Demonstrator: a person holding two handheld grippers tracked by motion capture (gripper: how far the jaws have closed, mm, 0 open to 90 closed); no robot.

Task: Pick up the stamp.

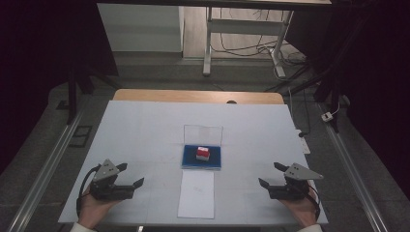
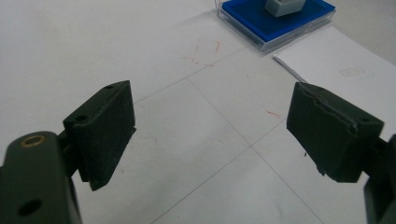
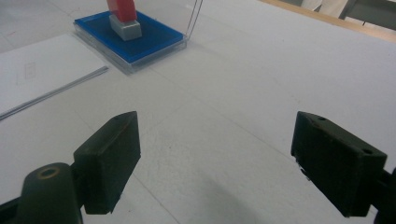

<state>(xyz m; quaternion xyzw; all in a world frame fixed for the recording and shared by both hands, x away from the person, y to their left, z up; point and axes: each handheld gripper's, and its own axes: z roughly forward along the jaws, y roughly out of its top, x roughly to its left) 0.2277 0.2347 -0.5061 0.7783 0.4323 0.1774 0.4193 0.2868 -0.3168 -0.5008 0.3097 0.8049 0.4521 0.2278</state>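
Observation:
A clear case with a blue base (image 1: 202, 163) lies in the middle of the white table, its lid (image 1: 203, 133) standing upright behind it. On the blue base sits a small red and white block (image 1: 203, 153), grey at its foot in the right gripper view (image 3: 125, 27). My left gripper (image 1: 130, 175) rests at the front left, held in a hand, jaws wide open with bare table between them. At the front right my right gripper (image 1: 271, 175) is held the same way, open and holding nothing. Both point toward the case (image 2: 279, 21).
A white sheet of paper (image 1: 196, 193) lies just in front of the case, between the two grippers. The white table cover (image 1: 145, 130) ends at a wooden edge (image 1: 198, 95) at the back. Metal rails and cables run on the floor beyond.

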